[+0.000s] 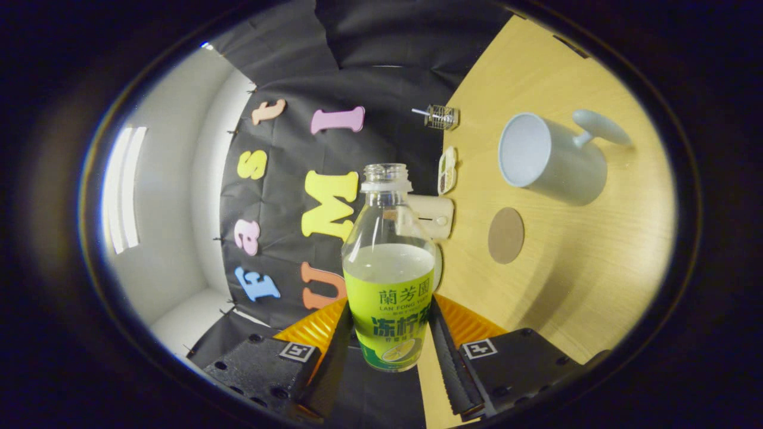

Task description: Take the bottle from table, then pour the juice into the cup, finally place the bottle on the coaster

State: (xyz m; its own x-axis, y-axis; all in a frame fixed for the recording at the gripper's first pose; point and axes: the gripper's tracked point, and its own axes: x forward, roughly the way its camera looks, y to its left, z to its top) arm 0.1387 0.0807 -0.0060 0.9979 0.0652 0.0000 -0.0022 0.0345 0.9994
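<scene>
In the gripper view, we had the gripper clamped on the bottle, both fingers pressing its label, cap off and rolled sideways, probably for pouring. The cup stood beyond, beside the coaster on the table.

Single fisheye cam riding on the gripper, looking forward along its two fingers, which close on the bottle right up at the lens. View is rolled sideways: table stands like a wall on one side, booth wall on the other. Cup and coaster sit further out, beyond the fingers.
</scene>
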